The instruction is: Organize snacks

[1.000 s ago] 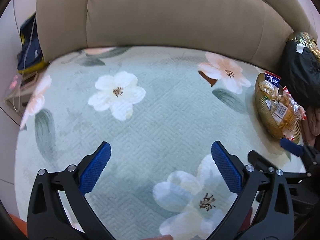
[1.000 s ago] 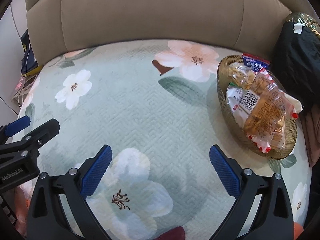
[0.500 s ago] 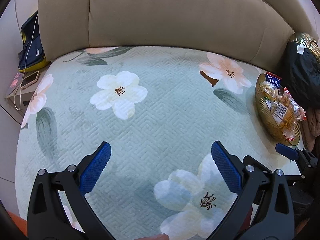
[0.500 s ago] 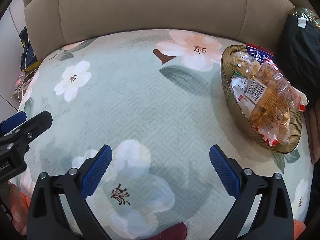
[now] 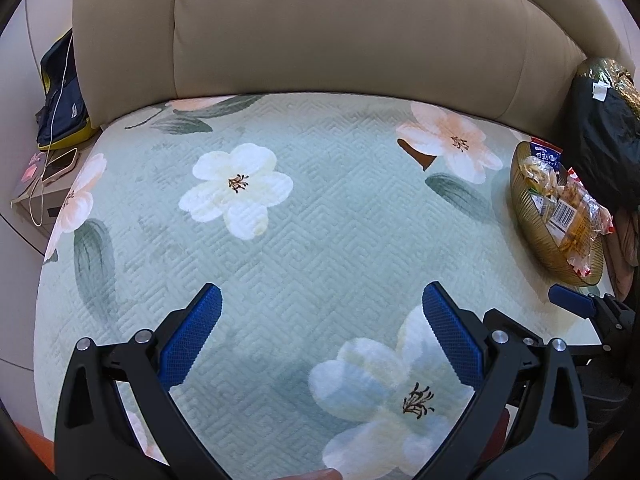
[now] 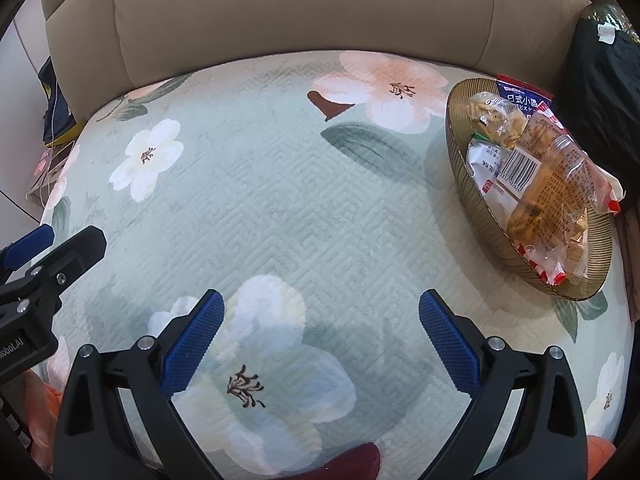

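Snack packets [image 6: 536,176] sit piled in the amber ribbed glass bowl [image 6: 460,152] on the far right of the floral quilted cover [image 6: 300,200], w/ a blue biscuit pack [image 6: 524,98] at the bowl's back edge. Black bag [image 6: 600,80] is just beside the bowl, against the beige sofa backrest [image 6: 300,12]. My right gripper [image 6: 320,340] and left gripper [image 5: 320,336] both hang over bare cover, jaws spread wide, holding nothing. Phone [image 5: 62,162] on a cable lies off the left edge.
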Tool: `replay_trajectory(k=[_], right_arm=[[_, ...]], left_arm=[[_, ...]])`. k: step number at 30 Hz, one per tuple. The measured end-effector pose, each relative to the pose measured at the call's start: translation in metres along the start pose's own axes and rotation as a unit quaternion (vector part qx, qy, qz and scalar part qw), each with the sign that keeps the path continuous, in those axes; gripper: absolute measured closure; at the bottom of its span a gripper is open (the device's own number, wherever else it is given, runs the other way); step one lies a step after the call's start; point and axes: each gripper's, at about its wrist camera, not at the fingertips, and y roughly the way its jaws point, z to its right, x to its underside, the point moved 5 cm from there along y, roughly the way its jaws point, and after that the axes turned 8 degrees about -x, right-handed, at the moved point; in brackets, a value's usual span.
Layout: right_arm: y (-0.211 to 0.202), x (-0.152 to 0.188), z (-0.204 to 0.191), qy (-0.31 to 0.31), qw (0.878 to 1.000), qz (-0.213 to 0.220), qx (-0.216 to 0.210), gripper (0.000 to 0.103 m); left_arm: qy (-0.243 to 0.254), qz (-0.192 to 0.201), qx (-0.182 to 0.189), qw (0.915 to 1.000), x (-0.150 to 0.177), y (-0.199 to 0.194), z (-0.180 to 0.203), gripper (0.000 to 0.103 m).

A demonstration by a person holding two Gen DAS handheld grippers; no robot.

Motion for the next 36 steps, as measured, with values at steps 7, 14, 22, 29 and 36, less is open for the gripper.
replay_trajectory(k=[7,14,22,29,36], right_arm=[[-0.001,0.000,-0.002,-0.006,1.000,0.003,0.003,0.006],[-0.001,-0.001,-0.002,-0.003,1.000,0.002,0.003,0.006],[0.000,0.001,-0.002,-0.004,1.000,-0.002,0.002,0.006],[0.002,0.001,-0.002,-0.006,1.000,-0.004,0.002,0.006],[0.002,0.001,-0.003,-0.009,1.000,-0.004,0.005,0.006]], left_arm=[[0.009,-0.003,0.002,0.9999,0.002,0.001,0.004,0.003],[0.020,0.003,0.002,0.9998,0.002,-0.003,0.008,0.003],[0.026,0.004,-0.010,0.9996,0.002,-0.002,0.009,0.003],[0.027,0.009,-0.022,0.9994,0.004,-0.001,0.010,0.003],[0.024,0.007,-0.022,0.9995,0.005,-0.002,0.012,0.003]])
